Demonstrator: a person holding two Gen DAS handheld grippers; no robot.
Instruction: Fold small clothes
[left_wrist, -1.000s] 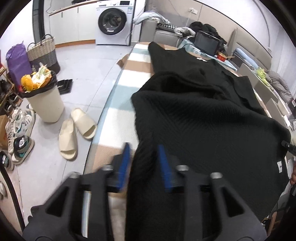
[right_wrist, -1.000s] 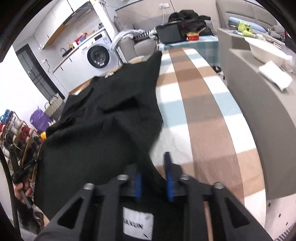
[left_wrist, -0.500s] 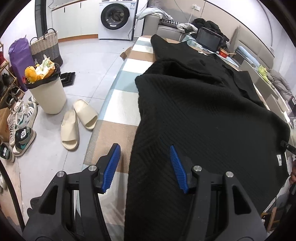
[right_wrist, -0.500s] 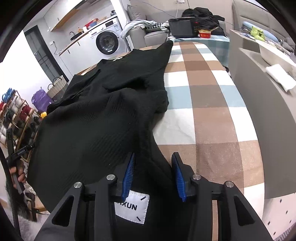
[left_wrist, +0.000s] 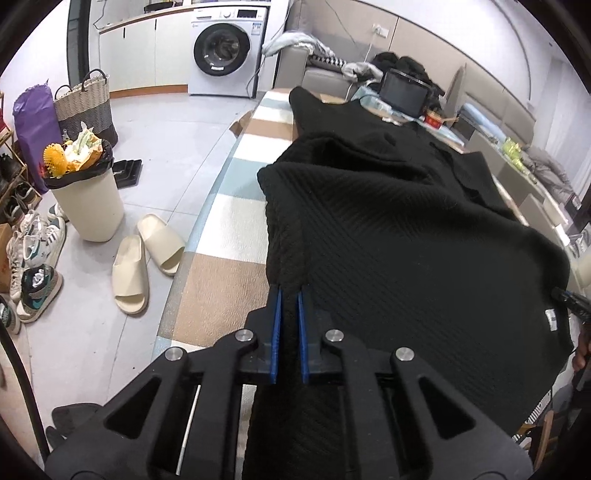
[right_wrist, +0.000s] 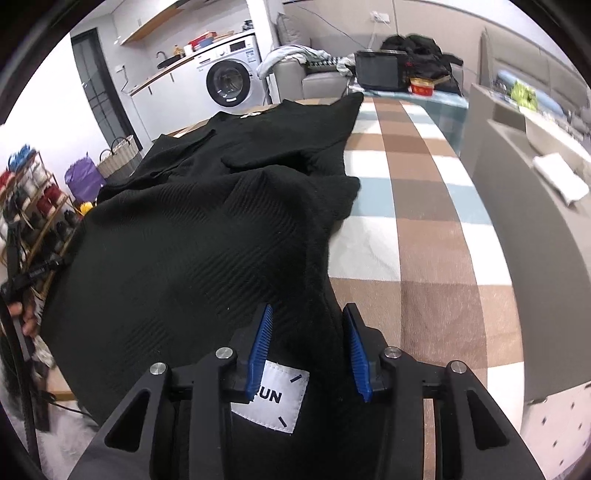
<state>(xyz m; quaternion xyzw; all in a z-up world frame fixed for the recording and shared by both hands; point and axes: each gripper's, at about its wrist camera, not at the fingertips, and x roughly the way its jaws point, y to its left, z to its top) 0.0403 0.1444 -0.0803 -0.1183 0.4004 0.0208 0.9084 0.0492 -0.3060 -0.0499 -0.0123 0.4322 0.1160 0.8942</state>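
A black knit garment lies spread along a checked tablecloth, its near hem hanging over the front edge. My left gripper is shut on the garment's near left hem corner. In the right wrist view the garment fills the left half. My right gripper stands open around the near right hem, its blue pads apart from the cloth between them. A white label shows just below the jaws.
On the floor to the left stand a full bin, cream slippers, trainers and a basket. A washing machine is at the back. A grey counter runs along the table's right side.
My left gripper was open half a second ago and has closed on the hem. My right gripper has opened wider around the right hem. Both views have lifted slightly.
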